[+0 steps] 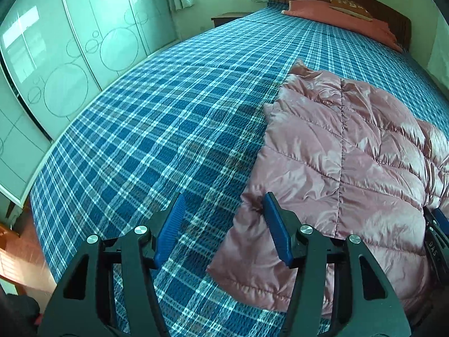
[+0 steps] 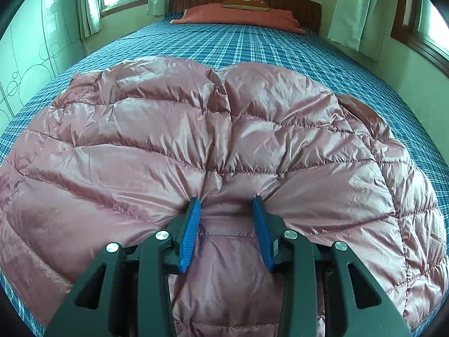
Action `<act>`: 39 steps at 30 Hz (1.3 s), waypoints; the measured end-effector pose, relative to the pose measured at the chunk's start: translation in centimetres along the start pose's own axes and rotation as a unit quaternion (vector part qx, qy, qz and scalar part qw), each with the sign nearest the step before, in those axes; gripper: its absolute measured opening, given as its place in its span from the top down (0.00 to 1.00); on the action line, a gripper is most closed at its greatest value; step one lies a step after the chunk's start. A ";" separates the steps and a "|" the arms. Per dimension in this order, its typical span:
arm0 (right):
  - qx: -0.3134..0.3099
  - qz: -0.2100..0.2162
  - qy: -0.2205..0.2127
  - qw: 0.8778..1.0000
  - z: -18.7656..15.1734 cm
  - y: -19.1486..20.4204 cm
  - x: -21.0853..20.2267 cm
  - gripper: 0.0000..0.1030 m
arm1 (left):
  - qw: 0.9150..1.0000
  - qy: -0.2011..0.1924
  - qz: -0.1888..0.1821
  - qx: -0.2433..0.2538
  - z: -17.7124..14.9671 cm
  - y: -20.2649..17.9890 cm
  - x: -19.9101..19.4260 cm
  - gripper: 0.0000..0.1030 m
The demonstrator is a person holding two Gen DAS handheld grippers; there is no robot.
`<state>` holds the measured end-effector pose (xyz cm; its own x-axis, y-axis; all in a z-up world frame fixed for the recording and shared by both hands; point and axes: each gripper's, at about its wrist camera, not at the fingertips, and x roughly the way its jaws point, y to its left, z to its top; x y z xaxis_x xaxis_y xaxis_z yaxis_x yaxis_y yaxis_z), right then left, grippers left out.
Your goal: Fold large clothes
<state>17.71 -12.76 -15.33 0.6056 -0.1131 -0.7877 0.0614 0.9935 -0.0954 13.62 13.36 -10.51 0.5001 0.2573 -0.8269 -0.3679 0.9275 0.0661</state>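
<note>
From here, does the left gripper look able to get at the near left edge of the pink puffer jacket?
Probably yes. The left gripper is open over the plaid bedsheet, beside the pink puffer jacket, whose edge lies just by one finger, nothing between.

Jacket [image 2: 224,140] on bed [image 2: 280,45], pillow [image 2: 238,16] behind

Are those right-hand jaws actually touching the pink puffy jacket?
Touching. The right wrist view shows the right gripper with a bunched fold of jacket pinched between its jaws.
</note>
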 end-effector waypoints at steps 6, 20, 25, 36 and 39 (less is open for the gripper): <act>0.002 0.003 -0.002 1.000 -0.1 -0.1 -0.1 0.62 | 0.997 0.029 -0.049 -0.052 -1.8 1.8 0.0 0.35; 0.001 0.001 -0.006 1.000 -0.3 0.0 -0.2 0.62 | 0.964 0.090 -0.182 -0.175 -2.3 2.5 4.2 0.30; 0.002 0.003 -0.006 1.000 -0.2 0.0 -0.2 0.62 | 0.944 0.083 -0.233 -0.219 -2.8 4.4 3.3 0.30; 0.001 0.000 -0.007 1.000 -0.3 0.1 -0.2 0.62 | 0.934 0.079 -0.272 -0.218 -3.1 2.8 3.8 0.24; 0.002 0.001 -0.008 1.000 -0.2 0.1 -0.2 0.62 | 0.926 0.095 -0.279 -0.236 -2.5 2.4 5.2 0.35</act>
<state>17.37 -12.62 -15.30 0.6176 -0.1118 -0.7785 0.0631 0.9937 -0.0927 13.43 16.21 -16.01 0.5847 -0.3205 -0.7453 -0.4183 0.6680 -0.6155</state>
